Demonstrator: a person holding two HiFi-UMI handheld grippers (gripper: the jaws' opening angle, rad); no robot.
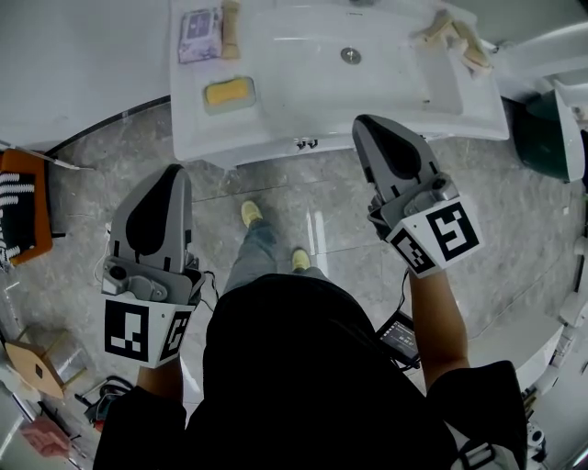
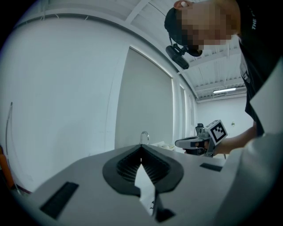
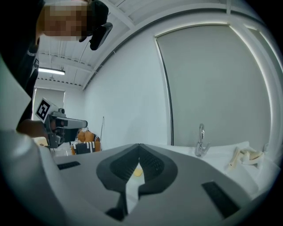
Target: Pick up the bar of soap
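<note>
**Both grippers shut and empty; soap in its dish on the sink's left ledge**

The left gripper (image 2: 141, 148) has its jaws closed tip to tip, with only a thin slit below where they meet and nothing in it. The right gripper (image 3: 139, 146) is closed the same way and also holds nothing. Through its slit the soap (image 3: 138, 172) shows as a small yellow spot far beyond the jaws.

In the head view both grippers point toward the sink (image 1: 276, 138), each in one hand of the person. The left one is over the floor (image 1: 276, 188), short of the sink's front edge. The right one's tip overlaps that front edge, right of centre.

The soap is a yellow bar lying flat in a pale dish (image 1: 209, 106) on the sink's left ledge. It is well apart from both grippers, and nearer the left one's line than the right's. Behind the dish, at the ledge's back, lie a purple packet (image 1: 199, 35) and a wooden brush (image 1: 230, 27) side by side. The tap (image 3: 201, 141) stands at the back of the bowl, and the drain (image 1: 350, 55) sits in the middle. More wooden pieces (image 1: 455, 37) rest on the right ledge.

The person's yellow shoes (image 1: 251, 213) stand on the grey marbled floor just before the sink.
</note>
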